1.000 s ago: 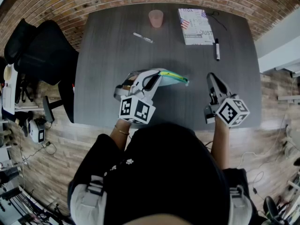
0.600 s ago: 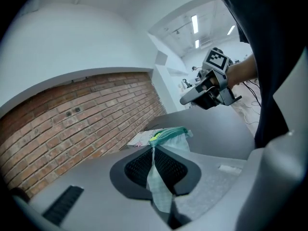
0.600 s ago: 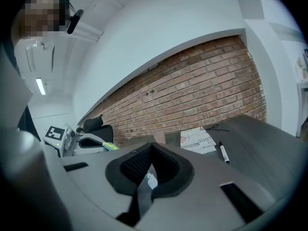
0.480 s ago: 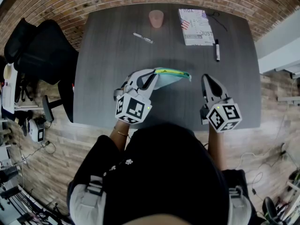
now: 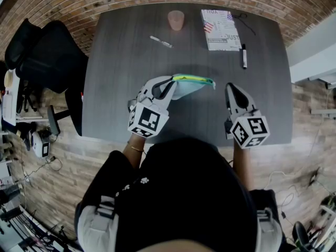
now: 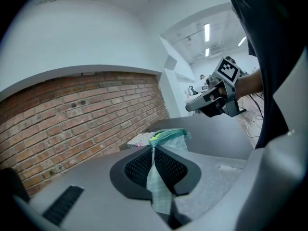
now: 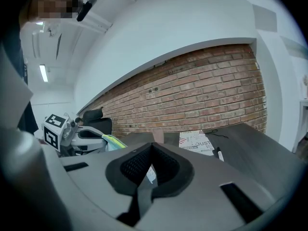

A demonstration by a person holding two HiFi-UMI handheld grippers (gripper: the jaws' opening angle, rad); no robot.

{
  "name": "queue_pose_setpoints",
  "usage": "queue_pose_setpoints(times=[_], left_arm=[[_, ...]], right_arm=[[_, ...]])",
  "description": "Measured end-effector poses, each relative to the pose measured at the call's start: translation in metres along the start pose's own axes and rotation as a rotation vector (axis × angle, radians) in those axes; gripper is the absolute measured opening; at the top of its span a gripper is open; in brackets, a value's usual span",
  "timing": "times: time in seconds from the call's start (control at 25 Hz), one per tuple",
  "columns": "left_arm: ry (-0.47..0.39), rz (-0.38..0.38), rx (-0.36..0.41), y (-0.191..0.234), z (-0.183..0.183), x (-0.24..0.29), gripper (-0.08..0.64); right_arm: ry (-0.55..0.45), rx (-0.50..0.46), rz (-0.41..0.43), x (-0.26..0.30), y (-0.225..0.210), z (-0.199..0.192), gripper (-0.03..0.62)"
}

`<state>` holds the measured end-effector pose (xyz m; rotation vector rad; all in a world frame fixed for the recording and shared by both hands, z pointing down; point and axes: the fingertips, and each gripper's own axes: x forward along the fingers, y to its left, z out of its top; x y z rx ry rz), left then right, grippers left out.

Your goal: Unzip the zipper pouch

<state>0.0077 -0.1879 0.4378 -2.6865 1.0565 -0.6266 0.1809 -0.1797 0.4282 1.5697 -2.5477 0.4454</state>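
A light green zipper pouch (image 5: 191, 83) with a yellow-green zipper edge hangs above the dark table (image 5: 121, 88), sticking out to the right. My left gripper (image 5: 167, 88) is shut on the pouch's left end. In the left gripper view the checked fabric (image 6: 168, 136) is pinched between the mesh pads of that gripper (image 6: 154, 150). My right gripper (image 5: 231, 88) hovers a short way right of the pouch's free end, shut and holding nothing. The right gripper view shows its jaws (image 7: 151, 153) together, with the left gripper (image 7: 91, 137) and pouch (image 7: 111, 141) off to the left.
At the table's far side stand a pink cup (image 5: 175, 20), a printed booklet (image 5: 220, 29), a black marker (image 5: 243, 55) and a white pen (image 5: 160, 41). Black office chairs (image 5: 47, 56) stand left of the table. A brick wall runs behind it.
My right gripper has drawn a little left, toward the pouch's free end. The left gripper has carried the pouch slightly farther from me.
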Motion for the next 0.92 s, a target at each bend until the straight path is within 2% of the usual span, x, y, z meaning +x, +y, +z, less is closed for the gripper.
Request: queue_pose_setpoints(times=[0.92], left_arm=[[0.002,0.003,-0.02,0.0005,-0.0035,0.0,0.02]], right_arm=[[0.011,-0.005,0.008,0.0008,0.001,-0.0041,-0.002]])
